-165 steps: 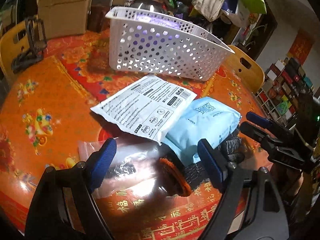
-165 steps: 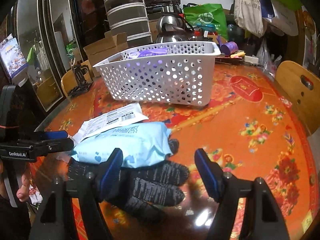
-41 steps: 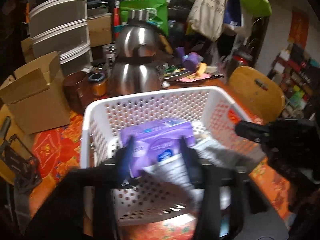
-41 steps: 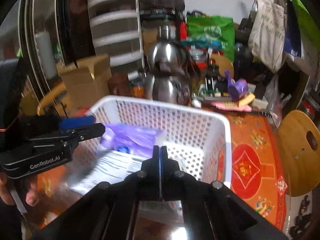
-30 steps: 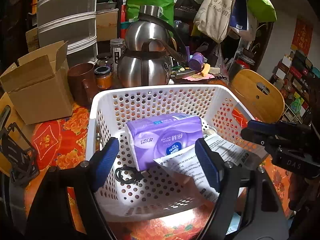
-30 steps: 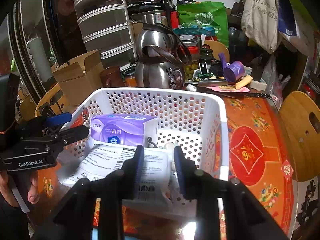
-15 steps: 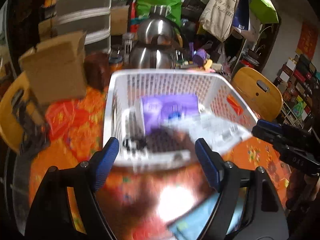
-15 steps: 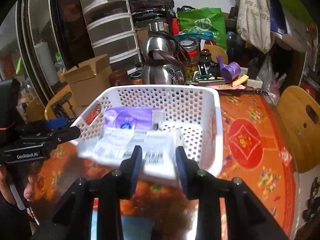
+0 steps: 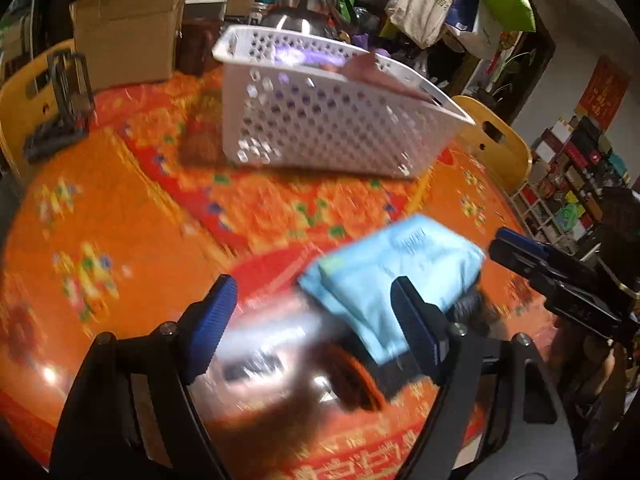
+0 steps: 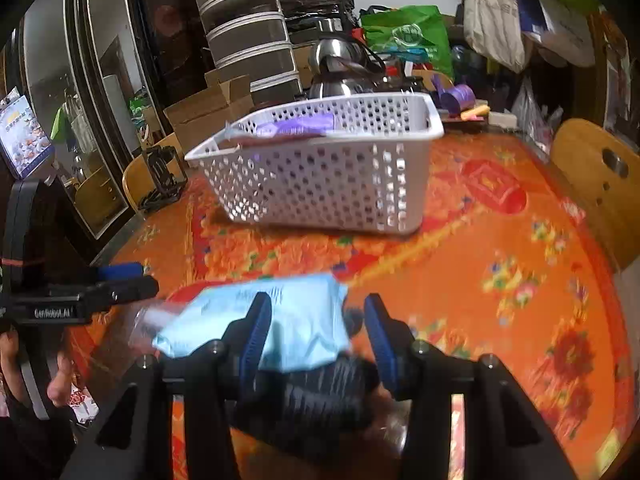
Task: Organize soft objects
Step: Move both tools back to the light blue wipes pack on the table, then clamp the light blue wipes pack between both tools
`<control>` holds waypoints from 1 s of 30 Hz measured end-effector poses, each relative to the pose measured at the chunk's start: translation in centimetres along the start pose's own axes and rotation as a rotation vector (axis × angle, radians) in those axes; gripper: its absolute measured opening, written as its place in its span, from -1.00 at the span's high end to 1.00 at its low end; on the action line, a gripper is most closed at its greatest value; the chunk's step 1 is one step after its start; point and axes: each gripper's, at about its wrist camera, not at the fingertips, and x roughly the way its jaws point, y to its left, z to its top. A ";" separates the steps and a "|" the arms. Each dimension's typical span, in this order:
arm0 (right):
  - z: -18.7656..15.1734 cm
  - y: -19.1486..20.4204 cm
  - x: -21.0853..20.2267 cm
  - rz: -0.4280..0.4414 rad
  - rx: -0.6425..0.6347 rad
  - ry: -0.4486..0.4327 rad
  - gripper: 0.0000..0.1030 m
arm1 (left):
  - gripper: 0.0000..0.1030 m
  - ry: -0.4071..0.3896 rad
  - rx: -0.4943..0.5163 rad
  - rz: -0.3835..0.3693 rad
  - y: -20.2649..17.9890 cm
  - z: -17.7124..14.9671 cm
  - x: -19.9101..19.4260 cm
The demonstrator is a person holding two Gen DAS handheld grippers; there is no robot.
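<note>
Part sorted — two packs in the basket, three soft items left on the table.

Table (image 9: 100, 216) with orange floral cloth fills both views. White perforated basket (image 10: 328, 184) sits upper centre of the right wrist view; a purple tissue pack (image 10: 298, 123) and a flat packet (image 10: 276, 140) show over its rim, so I judge those done. Lower centre, not yet sorted: light blue soft pack (image 10: 304, 328) lying on a dark knit glove (image 10: 320, 396), with a clear plastic bag (image 9: 264, 344) just beside it, blurred. Right gripper (image 10: 318, 334) has just been opening; its jaws stand apart over the blue pack and glove, pressing on nothing. Left gripper (image 9: 316, 320) is spread wide and empty above the clear bag — likely the next pick-ups.
</note>
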 end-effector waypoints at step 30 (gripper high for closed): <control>-0.8 0.1 4.8 0.140 -0.077 0.100 -0.16 | -0.51 0.049 0.045 -0.115 -2.3 -0.5 5.4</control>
